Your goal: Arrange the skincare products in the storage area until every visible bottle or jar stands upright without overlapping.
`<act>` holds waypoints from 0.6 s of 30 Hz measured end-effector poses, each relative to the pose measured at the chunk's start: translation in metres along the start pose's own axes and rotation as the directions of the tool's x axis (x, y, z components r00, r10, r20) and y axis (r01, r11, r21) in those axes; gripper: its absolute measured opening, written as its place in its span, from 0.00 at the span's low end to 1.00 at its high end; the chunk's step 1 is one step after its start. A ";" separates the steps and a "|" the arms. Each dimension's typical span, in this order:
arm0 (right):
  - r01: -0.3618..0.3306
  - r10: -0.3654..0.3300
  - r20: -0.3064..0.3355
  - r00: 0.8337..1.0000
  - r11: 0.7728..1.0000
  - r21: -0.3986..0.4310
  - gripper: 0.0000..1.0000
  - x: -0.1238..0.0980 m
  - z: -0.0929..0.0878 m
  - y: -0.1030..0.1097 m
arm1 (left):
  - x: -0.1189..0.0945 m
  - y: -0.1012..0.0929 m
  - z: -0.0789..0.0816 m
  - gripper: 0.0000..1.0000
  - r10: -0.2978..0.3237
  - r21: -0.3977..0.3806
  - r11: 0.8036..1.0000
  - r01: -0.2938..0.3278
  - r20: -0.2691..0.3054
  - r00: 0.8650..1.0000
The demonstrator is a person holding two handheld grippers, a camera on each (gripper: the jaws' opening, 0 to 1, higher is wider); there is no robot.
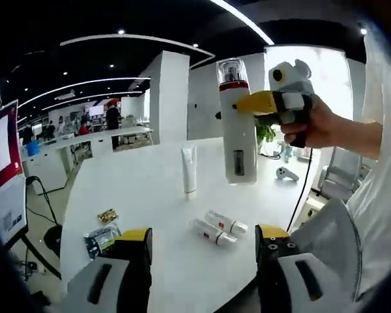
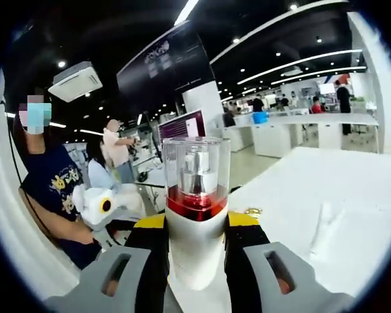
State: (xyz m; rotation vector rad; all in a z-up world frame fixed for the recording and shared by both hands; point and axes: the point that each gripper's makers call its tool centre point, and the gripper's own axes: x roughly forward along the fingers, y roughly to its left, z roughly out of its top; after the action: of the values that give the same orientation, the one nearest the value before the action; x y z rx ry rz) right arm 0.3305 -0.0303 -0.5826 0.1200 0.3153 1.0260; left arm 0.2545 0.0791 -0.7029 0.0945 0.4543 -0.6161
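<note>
In the left gripper view, the right gripper [image 1: 247, 104] grasps a tall white bottle [image 1: 237, 140] upright above the table [image 1: 156, 189], cap up; next it needs lowering beside the standing tube [image 1: 189, 171], clear of 2 small bottles [image 1: 218, 227] lying flat. The left gripper [image 1: 202, 251] is released. In the right gripper view, the right gripper [image 2: 195, 238] clenches the bottle [image 2: 195, 215] below its clear cap, long axis vertical.

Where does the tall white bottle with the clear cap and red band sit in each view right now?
Left gripper view: white bottle upper centre-right, held upright above the table by the right hand-held gripper.
Right gripper view: centre, clamped between the jaws.
Shared landmark: upright white tube on the white table.
</note>
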 end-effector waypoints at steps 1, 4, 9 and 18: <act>0.015 -0.015 0.005 1.000 1.000 -0.002 0.29 -0.003 -0.001 -0.008 | 0.000 0.003 -0.006 0.68 0.016 0.009 1.000 -0.016 -0.018 1.000; 0.073 -0.073 0.000 0.997 0.997 -0.005 0.29 -0.011 -0.009 -0.039 | 0.000 0.006 -0.023 0.71 0.047 0.061 0.997 -0.042 -0.073 0.996; 0.177 -0.177 -0.017 0.984 0.984 -0.002 0.29 -0.019 -0.022 -0.092 | 0.009 0.005 -0.048 0.74 0.065 0.062 0.996 -0.057 -0.133 0.989; 0.277 -0.275 -0.056 0.960 0.961 0.024 0.29 -0.011 -0.059 -0.160 | 0.030 0.030 -0.053 0.65 0.121 0.059 0.992 -0.113 -0.161 0.979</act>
State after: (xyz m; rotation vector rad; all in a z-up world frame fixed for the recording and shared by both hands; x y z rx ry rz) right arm 0.4376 -0.1250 -0.6754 0.0751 0.3848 0.7481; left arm 0.2729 0.0990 -0.7645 0.2193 0.5892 -0.5053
